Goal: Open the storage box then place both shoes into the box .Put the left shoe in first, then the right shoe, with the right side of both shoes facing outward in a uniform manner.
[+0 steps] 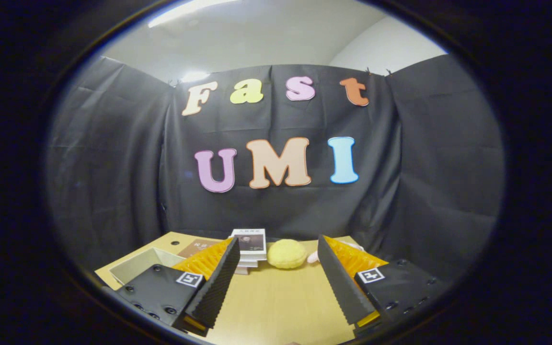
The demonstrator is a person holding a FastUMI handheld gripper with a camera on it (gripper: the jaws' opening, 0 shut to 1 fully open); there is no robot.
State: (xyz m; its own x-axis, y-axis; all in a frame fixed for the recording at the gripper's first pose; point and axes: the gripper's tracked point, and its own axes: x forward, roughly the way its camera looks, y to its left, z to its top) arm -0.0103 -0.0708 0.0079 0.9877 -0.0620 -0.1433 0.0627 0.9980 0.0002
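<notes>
The gripper hangs spread wide above the table, gripping nothing; low in the frame, books and a yellow bun risk a bump.

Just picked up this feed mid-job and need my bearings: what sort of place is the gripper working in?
It looks like a small staged recording booth, not a real home. Black cloth walls in a wooden tabletop holding props: stacked books, a yellow bun-like item and a pale tray. The gripper has its jaws open, holding nothing.
</notes>
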